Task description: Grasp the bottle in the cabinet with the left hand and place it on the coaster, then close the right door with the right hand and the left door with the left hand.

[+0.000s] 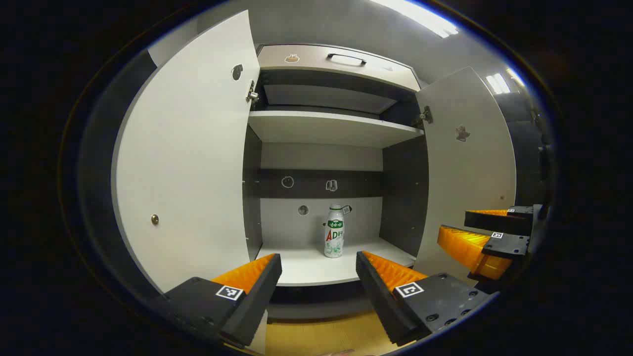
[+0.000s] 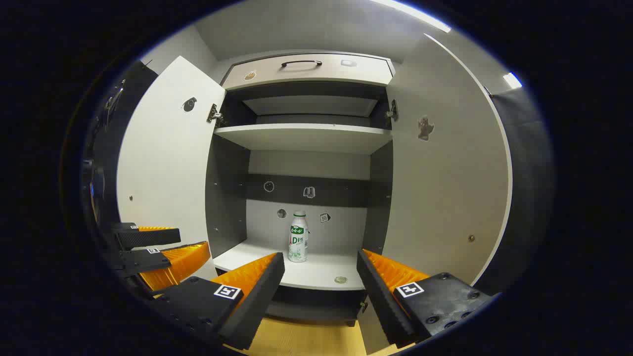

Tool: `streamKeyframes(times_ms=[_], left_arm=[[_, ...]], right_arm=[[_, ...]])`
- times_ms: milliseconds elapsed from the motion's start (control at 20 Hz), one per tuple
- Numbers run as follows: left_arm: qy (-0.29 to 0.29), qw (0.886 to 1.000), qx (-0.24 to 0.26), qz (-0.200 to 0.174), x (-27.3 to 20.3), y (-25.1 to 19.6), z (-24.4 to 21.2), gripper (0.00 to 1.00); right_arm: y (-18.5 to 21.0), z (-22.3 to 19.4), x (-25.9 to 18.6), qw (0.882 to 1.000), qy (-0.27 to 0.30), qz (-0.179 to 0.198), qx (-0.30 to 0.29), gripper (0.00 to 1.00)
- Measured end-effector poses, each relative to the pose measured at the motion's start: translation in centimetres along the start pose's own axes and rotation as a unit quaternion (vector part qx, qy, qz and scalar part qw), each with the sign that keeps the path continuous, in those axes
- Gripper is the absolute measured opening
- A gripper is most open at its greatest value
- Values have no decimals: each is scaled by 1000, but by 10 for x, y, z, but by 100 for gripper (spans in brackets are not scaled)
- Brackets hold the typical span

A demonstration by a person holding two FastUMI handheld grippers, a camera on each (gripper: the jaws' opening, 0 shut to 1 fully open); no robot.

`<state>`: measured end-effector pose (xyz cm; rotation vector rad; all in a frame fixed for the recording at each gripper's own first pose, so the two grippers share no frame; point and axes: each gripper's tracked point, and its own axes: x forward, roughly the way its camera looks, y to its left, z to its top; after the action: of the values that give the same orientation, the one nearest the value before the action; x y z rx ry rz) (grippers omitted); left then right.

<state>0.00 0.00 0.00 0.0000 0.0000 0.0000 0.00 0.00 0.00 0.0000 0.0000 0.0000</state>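
A white bottle [image 1: 334,232] with a green label stands upright at the back of the cabinet's lower shelf [image 1: 306,269]; it is the same bottle [image 2: 298,238] in the right gripper view. Both cabinet doors stand wide open: the left door [image 1: 188,163] [image 2: 163,163] and the right door [image 1: 470,158] [image 2: 445,188]. My left gripper [image 1: 319,267] is open in front of the shelf, short of the bottle, and holds nothing. My right gripper [image 2: 320,264] is open too, level with the shelf's front edge. Each gripper shows in the other's view: the right gripper [image 1: 452,222], the left gripper [image 2: 194,240].
An empty upper shelf [image 1: 331,126] sits above the bottle, and above that a drawer with a dark handle [image 1: 346,58]. A small round disc [image 2: 340,280] lies near the lower shelf's front edge. A wooden surface [image 1: 321,336] runs below the cabinet.
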Motion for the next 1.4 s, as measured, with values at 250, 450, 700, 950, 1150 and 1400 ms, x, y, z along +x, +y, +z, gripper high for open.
streamKeyframes(times_ms=[250, 450, 700, 950, 1150, 1400], left_arm=[[-2, 1000, 4, 1, 4, -3, 2, 95], [3, 1000, 6, 4, 10, -4, -1, 95], [1, 1000, 8, 2, 15, -6, -1, 96], [0, 1000, 11, -2, 22, -11, -1, 96], [7, 1000, 9, -10, 29, -14, -6, 95], [-2, 1000, 21, -19, 51, -14, -4, 95]], right_arm=[[-3, 0, 2, 1000, 0, 5, 1, 98], [-5, -1, 4, 1000, -1, 6, -2, 97], [-7, -3, 10, 1000, 1, 8, 0, 97], [-9, -5, 17, 1000, 2, 10, -3, 97], [-9, -9, 22, 1000, 6, 16, -4, 97], [-9, -11, 24, 1000, 6, 27, -1, 98]])
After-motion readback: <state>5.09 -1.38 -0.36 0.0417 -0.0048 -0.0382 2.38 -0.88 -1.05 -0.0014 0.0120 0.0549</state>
